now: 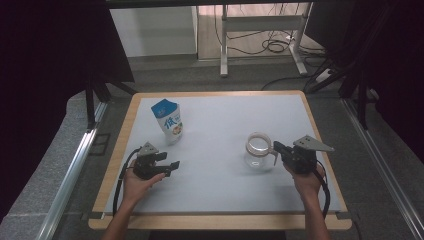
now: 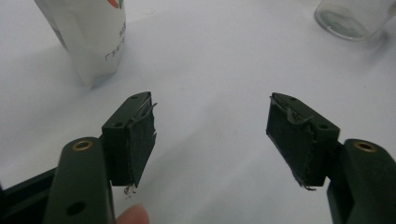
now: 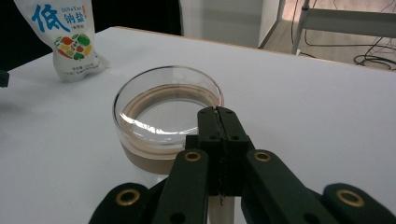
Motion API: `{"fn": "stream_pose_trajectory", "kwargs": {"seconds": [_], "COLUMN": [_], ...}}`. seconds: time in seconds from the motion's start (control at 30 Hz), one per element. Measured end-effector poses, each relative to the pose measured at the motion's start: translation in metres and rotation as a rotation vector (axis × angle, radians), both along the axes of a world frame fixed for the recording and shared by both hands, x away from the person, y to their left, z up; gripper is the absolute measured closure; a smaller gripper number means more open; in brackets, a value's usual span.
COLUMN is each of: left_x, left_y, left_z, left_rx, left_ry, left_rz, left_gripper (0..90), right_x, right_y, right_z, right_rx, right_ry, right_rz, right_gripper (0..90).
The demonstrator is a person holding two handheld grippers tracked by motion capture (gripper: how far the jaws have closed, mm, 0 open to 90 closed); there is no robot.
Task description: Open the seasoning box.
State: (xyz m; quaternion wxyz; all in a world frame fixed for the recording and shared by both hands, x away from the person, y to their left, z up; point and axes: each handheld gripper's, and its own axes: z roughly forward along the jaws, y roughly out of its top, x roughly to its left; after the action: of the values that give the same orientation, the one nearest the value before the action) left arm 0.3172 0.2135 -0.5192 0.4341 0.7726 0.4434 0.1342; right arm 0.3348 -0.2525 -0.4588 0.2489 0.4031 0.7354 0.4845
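A white and blue pouch [image 1: 168, 122] [image 3: 67, 39] with printed vegetables stands upright at the table's back left. Its lower part [image 2: 91, 37] shows beyond my left gripper [image 1: 170, 162] [image 2: 212, 100], which rests low over the table, open, with nothing between the jaws. A round glass pot [image 1: 258, 150] [image 3: 163, 116] with a brown band stands at the right, and it also shows as the glass pot [image 2: 350, 18] in the left gripper view. My right gripper [image 1: 276, 147] [image 3: 218, 112] reaches its rim from the right, jaws pressed together at the pot's white handle [image 3: 224, 210].
The white table top [image 1: 225, 185] has a wooden rim. A person's hand [image 1: 137, 186] holds each gripper from the near edge. Metal rails run along both sides, and a desk frame with cables [image 1: 272, 45] stands beyond the far edge.
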Motion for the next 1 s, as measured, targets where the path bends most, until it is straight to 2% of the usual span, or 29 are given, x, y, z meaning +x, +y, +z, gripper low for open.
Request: {"fn": "stream_pose_trajectory", "kwargs": {"seconds": [0.43,0.63,0.73,0.83,1.0], "left_x": [-0.0012,-0.0009,-0.0001,0.0004,0.0006], "left_y": [-0.0028,-0.0044,-0.0039,-0.0026,-0.0013], "left_z": [-0.0007,-0.0025,-0.0036,-0.0043,-0.0045], "left_rx": [-0.003,-0.012,-0.009,-0.006,-0.015], "left_ry": [-0.015,-0.009,-0.003,-0.002,0.007], "left_rz": [0.003,0.0,-0.007,0.006,-0.004], "left_gripper": [43.5,52.6,58.4,60.7,69.8], "right_x": [-0.0049,-0.0065,-0.006,-0.006,-0.0068], "right_y": [-0.0033,-0.0044,-0.0074,-0.0077,-0.009], "right_z": [-0.0008,-0.0016,-0.0035,-0.0039,-0.0054], "right_rx": [0.018,0.021,0.055,0.056,0.06], "right_ry": [-0.005,-0.012,-0.005,-0.008,-0.01], "right_rz": [0.002,-0.003,0.0,0.001,0.0], "right_gripper": [89.9,89.8,89.8,89.8,89.9]}}
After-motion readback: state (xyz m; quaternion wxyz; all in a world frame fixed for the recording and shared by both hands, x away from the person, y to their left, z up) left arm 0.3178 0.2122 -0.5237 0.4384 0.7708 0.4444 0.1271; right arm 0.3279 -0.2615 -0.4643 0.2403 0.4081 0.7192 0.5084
